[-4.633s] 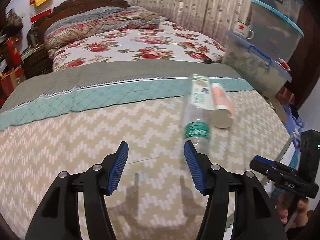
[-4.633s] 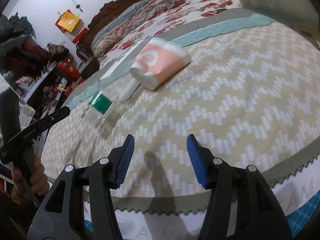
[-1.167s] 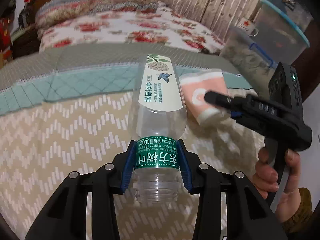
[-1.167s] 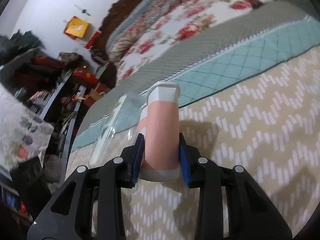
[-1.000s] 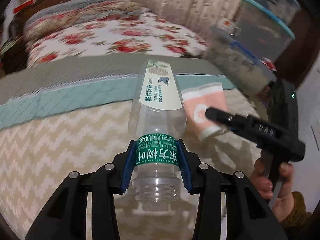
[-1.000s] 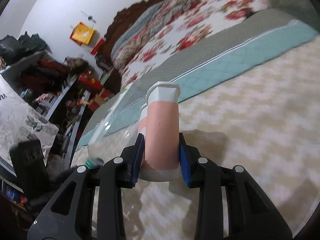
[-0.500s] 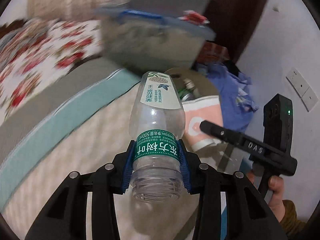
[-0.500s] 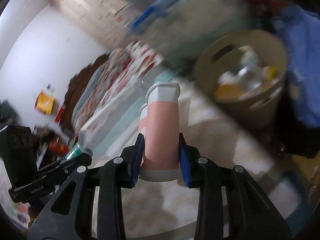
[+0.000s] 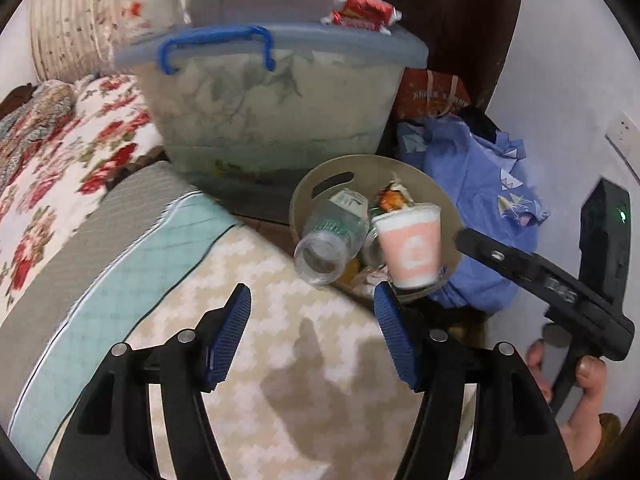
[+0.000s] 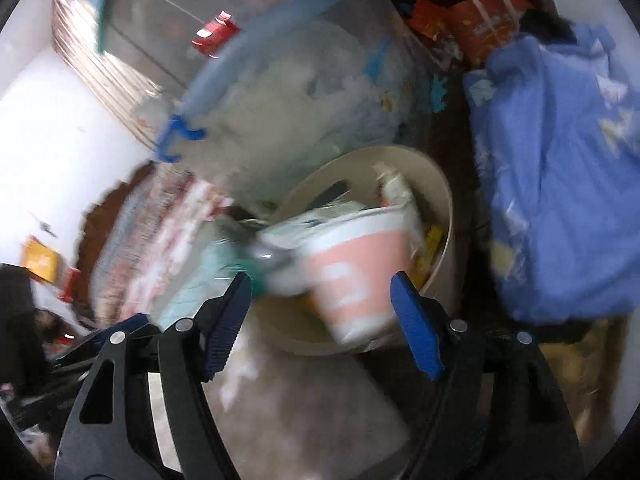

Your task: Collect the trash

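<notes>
Bedroom corner: a bed (image 9: 248,360) with a zigzag cover runs to a beige waste bin (image 9: 308,188) on the floor below its edge, with a lidded storage tub (image 9: 272,120) behind and blue clothing (image 9: 480,184) at the side.

Left wrist view: I have the left gripper (image 9: 312,340) over the bed edge, aimed down at the bin. Its jaws stand wide apart with nothing between them. The clear plastic bottle (image 9: 332,240) and the pink paper cup (image 9: 410,250) sit ahead of the pads, over the bin mouth, touching neither gripper; I cannot tell whether they are falling or already resting on the rubbish. My right hand (image 9: 576,408) grips the other tool's handle at lower right.

Right wrist view: heavily blurred. The right gripper (image 10: 320,320) points at the same bin (image 10: 444,200), jaws spread wide, empty. The cup (image 10: 352,276) lies just beyond the pads, above the near rim, the bottle (image 10: 304,232) beside it.

Judgement: this is the release step. I would keep both tools steady above the opening with jaws parted until both items settle inside; the cup lies near the near rim and could tip out.
</notes>
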Motion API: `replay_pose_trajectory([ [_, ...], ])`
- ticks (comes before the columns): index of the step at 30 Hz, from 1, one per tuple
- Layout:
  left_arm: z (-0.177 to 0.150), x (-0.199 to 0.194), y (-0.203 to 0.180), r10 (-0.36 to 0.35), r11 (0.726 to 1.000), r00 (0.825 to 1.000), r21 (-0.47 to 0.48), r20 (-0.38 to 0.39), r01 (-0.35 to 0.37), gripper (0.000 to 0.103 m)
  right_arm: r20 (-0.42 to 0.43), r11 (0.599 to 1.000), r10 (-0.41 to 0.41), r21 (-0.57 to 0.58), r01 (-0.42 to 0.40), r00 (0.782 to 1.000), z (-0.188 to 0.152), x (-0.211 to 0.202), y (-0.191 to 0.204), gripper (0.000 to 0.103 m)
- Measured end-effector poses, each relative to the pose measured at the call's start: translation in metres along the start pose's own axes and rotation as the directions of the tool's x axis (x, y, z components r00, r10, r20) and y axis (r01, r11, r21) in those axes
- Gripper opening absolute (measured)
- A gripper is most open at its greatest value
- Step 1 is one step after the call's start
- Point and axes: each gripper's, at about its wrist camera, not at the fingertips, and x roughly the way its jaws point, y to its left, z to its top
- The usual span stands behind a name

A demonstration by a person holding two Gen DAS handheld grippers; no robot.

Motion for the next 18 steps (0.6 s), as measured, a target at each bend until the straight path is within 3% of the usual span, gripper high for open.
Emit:
replay_pose_trajectory([
  [8,-0.07,-0.052,0.016,0.029,0.999,0.999,-0.04,0.014,-0.028,0.061,-0.023,0.998,0.053,0.017,-0.052,0.998,-0.08,-0.032,0.03,0.072],
  [12,-0.105,-0.079,0.026,0.098,0.993,0.995,-0.064,0.018,-0.096,0.068,-0.023,0.999,0.035,0.024,-0.035,0.999,-0.112,-0.042,0.045,0.072],
  [18,-0.154,-0.122,0.054,0.181,0.976,0.983,-0.124,0.013,-0.178,0.069,-0.102,0.999,0.027,-0.022,-0.029,0.994,-0.163,-0.047,0.082,0.072],
])
